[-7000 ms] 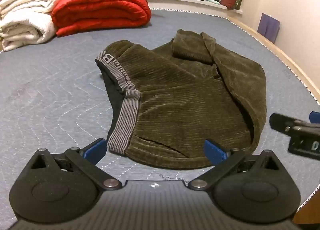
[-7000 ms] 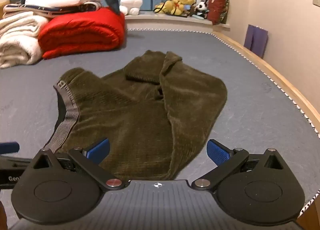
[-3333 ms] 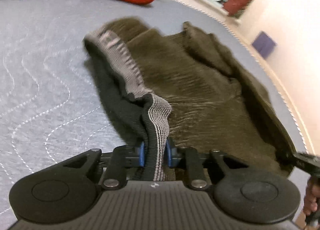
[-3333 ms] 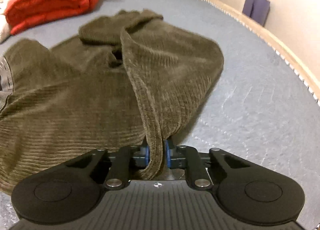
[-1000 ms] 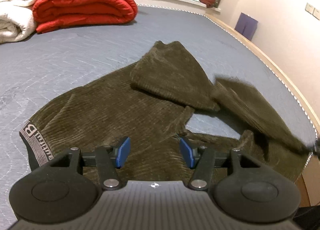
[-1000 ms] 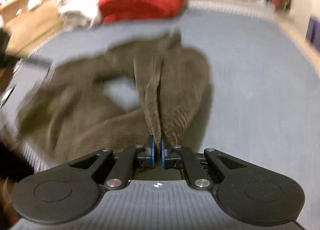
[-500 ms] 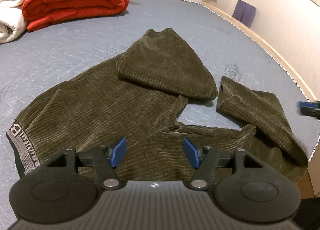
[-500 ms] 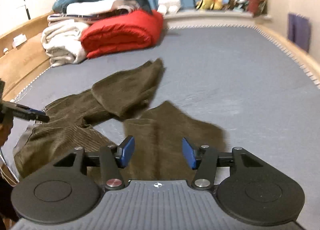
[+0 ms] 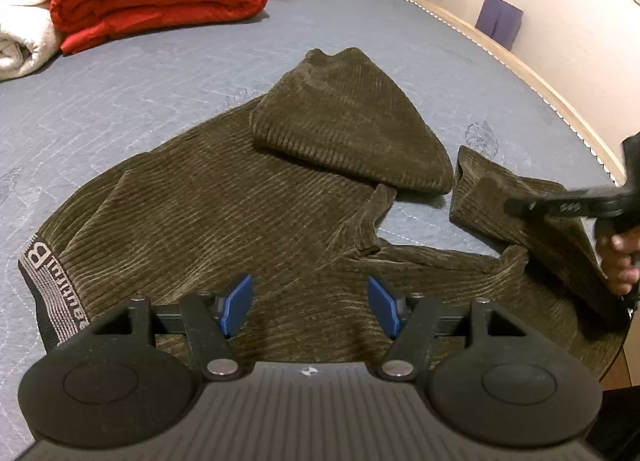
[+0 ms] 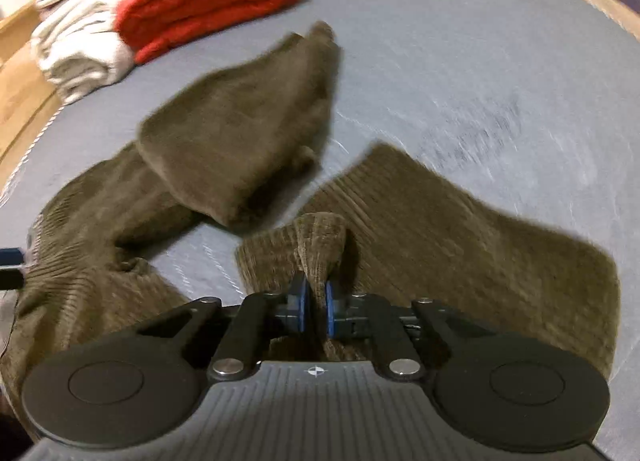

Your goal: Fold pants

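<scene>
right gripper (image 10: 315, 305): clenched on a small pinch of the right leg's corduroy.
left gripper (image 9: 310, 307): spread, empty, over the seat.
pants (image 9: 224, 213): splayed on the grey mattress (image 9: 120, 85), far leg doubled back.
risk: thin pinch may slip; pulling may drag the leg crooked.

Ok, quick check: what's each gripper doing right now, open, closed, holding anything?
Left gripper: open, fingers apart above the pants, holding nothing.
Right gripper: closed, fingers pinching a fold of the pants leg.
</scene>
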Demonstrator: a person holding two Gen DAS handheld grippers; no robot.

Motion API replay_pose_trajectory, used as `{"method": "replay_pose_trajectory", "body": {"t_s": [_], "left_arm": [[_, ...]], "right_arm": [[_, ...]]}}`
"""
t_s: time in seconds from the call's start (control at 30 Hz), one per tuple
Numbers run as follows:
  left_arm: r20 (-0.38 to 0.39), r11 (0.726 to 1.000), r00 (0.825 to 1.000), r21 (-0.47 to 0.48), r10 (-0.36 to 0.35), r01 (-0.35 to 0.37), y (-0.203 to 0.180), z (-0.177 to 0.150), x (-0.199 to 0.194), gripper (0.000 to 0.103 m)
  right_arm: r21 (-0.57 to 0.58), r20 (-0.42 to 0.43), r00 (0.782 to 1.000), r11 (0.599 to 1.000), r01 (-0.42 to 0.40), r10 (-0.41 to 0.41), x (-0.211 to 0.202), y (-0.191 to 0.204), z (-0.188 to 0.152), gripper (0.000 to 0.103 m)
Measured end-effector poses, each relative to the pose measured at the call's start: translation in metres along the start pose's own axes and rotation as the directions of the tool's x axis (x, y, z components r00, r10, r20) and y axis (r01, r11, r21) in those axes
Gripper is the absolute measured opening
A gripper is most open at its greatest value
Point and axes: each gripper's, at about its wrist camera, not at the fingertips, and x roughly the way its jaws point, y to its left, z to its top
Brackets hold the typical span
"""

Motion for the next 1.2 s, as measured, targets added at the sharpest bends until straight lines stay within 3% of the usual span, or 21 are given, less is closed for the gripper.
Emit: {"method": "replay_pose_trajectory", "body": {"t_s": [0.1,0.2,0.3,0.37,0.4,0.43,0.47,0.5,0.57,0.63,0.67,0.7,0.8,0.9,0.93,0.97,1.0,1.07,1.1,1.13,1.2], "left_arm": [[-0.001,1.000,1.000,0.009,-0.010,0.010,-0.004,0.001,0.002,0.069],[-0.001,0.999,1.000,0.025,-0.024,0.024,-0.011,0.002,0.003,0.069],[-0.010,0.998,0.999,0.049,-0.032,0.033,-0.019,-0.001,0.005,0.069],[-0.021,0.997,0.999,0.063,-0.037,0.038,-0.023,-0.004,0.007,0.069],[-0.024,0.997,0.999,0.070,-0.040,0.042,-0.026,-0.005,0.008,0.069],[-0.028,0.996,0.999,0.078,-0.041,0.043,-0.028,-0.007,0.009,0.069],[-0.032,0.995,0.999,0.086,-0.041,0.044,-0.029,-0.008,0.010,0.069],[-0.036,0.995,0.999,0.092,-0.041,0.044,-0.030,-0.010,0.011,0.069],[-0.046,0.994,0.998,0.101,-0.040,0.045,-0.033,-0.012,0.013,0.069],[-0.052,0.994,0.998,0.099,-0.034,0.039,-0.034,-0.014,0.015,0.069],[-0.055,0.995,0.998,0.095,-0.033,0.038,-0.033,-0.014,0.016,0.069],[-0.057,0.995,0.998,0.092,-0.033,0.038,-0.034,-0.014,0.017,0.070],[-0.058,0.995,0.998,0.095,-0.036,0.041,-0.037,-0.014,0.018,0.070],[-0.054,0.994,0.998,0.095,-0.039,0.044,-0.038,-0.013,0.017,0.073],[-0.054,0.995,0.998,0.093,-0.039,0.044,-0.037,-0.013,0.017,0.073],[-0.053,0.995,0.998,0.090,-0.040,0.044,-0.036,-0.012,0.017,0.073],[-0.053,0.995,0.998,0.087,-0.040,0.045,-0.035,-0.012,0.016,0.073],[-0.051,0.995,0.998,0.082,-0.044,0.048,-0.032,-0.011,0.014,0.073],[-0.050,0.996,0.998,0.081,-0.044,0.048,-0.031,-0.010,0.013,0.074],[-0.049,0.996,0.998,0.079,-0.045,0.048,-0.030,-0.010,0.013,0.074],[-0.047,0.996,0.998,0.077,-0.046,0.049,-0.028,-0.009,0.013,0.074]], "right_arm": [[-0.042,0.086,0.995,0.998,-0.040,0.043,-0.035,0.005,0.008,0.008],[-0.020,0.271,0.961,0.998,-0.058,0.061,-0.108,-0.015,0.013,0.008],[0.143,0.495,0.869,0.986,-0.083,0.001,-0.193,-0.069,-0.004,0.008],[0.335,0.612,0.778,0.938,-0.091,-0.143,-0.240,-0.121,-0.040,0.008],[0.451,0.623,0.742,0.889,-0.081,-0.248,-0.254,-0.147,-0.062,0.008],[0.586,0.584,0.719,0.809,-0.053,-0.376,-0.263,-0.174,-0.088,0.008],[0.697,0.496,0.718,0.717,0.005,-0.488,-0.265,-0.198,-0.111,0.007],[0.784,0.366,0.731,0.614,0.091,-0.576,-0.261,-0.221,-0.133,0.007],[0.876,0.103,0.765,0.423,0.233,-0.635,-0.241,-0.264,-0.174,0.007],[0.911,-0.064,0.771,0.278,0.304,-0.633,-0.228,-0.286,-0.202,0.007],[0.930,-0.046,0.775,0.256,0.264,-0.631,-0.228,-0.289,-0.211,0.007],[0.930,-0.048,0.765,0.251,0.269,-0.642,-0.230,-0.287,-0.209,0.007],[0.913,-0.049,0.700,0.252,0.321,-0.713,-0.239,-0.270,-0.195,0.007],[0.914,-0.100,0.711,0.218,0.343,-0.696,-0.230,-0.276,-0.188,0.008],[0.909,-0.134,0.701,0.195,0.368,-0.700,-0.227,-0.270,-0.187,0.009],[0.902,-0.173,0.671,0.158,0.403,-0.721,-0.231,-0.266,-0.192,0.015],[0.888,-0.210,0.628,0.122,0.442,-0.749,-0.236,-0.262,-0.189,0.029],[0.865,-0.238,0.506,0.056,0.498,-0.829,-0.247,-0.251,-0.181,0.033],[0.861,-0.208,0.469,0.066,0.504,-0.858,-0.251,-0.245,-0.175,0.033],[0.866,-0.143,0.479,0.125,0.485,-0.866,-0.251,-0.243,-0.166,0.033],[0.855,0.036,0.605,0.338,0.393,-0.795,-0.243,-0.244,-0.143,0.035]]}}
